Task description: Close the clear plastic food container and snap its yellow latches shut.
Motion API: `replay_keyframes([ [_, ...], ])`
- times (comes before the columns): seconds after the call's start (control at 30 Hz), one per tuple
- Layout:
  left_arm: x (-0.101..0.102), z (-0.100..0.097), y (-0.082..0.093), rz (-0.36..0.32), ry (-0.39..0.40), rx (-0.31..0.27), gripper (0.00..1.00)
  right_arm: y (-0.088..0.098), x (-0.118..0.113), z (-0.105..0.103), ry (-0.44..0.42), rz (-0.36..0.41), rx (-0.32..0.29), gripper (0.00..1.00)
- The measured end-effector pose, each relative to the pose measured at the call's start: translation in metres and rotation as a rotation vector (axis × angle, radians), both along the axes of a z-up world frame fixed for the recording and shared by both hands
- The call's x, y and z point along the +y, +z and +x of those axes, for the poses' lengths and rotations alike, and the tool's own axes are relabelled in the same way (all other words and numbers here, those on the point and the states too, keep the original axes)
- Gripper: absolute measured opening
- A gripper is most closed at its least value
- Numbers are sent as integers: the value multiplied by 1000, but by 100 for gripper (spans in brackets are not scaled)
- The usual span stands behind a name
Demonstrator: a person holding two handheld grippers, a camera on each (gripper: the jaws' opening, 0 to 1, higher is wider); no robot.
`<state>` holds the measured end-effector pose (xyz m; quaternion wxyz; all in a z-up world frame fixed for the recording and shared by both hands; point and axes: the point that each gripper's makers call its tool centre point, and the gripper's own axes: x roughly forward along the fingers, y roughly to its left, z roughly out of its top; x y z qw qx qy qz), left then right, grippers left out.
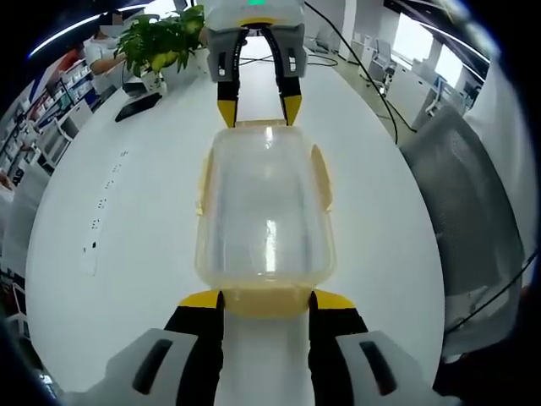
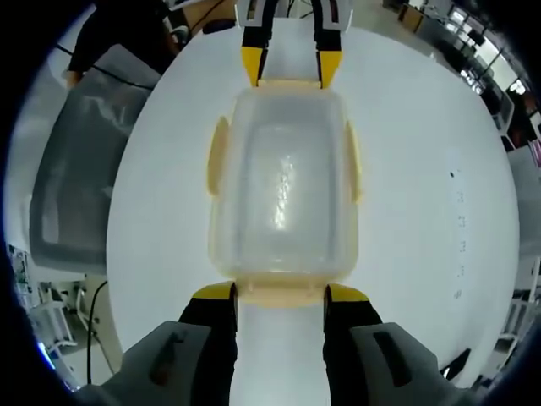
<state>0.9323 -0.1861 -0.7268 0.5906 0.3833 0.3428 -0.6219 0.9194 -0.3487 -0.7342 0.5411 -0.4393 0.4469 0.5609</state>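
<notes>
Container (image 1: 264,211): lidded, resting on the white counter (image 1: 127,237), between both grippers.
Left gripper (image 1: 265,298): fingers wide, straddling the near end latch (image 1: 264,300).
Right gripper (image 2: 279,293): likewise wide, opposite end.
Technique: press both end latches inward together, keeping the box steady.

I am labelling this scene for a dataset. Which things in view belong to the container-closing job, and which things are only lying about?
Belong to the job:
- clear food container, lid on
- its yellow latches, end latch
- left gripper, open at one end
- right gripper, open at the opposite end

Just lying about:
- potted plant
- dark flat item near the plant
- cables
- grey chair
</notes>
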Motion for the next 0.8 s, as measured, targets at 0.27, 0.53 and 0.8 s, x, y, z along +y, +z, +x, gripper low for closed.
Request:
replay_keyframes([
  [0.27, 0, -1, -2, 1, 0, 0, 33, 0, 1, -4, 1, 3, -5, 37],
  [0.53, 3, -2, -3, 12, -11, -19, 33, 1, 1, -7, 17, 6, -8, 38],
  [0.8, 7, -3, -1, 12, 6, -17, 34, -1, -5, -8, 21, -1, -10, 42],
])
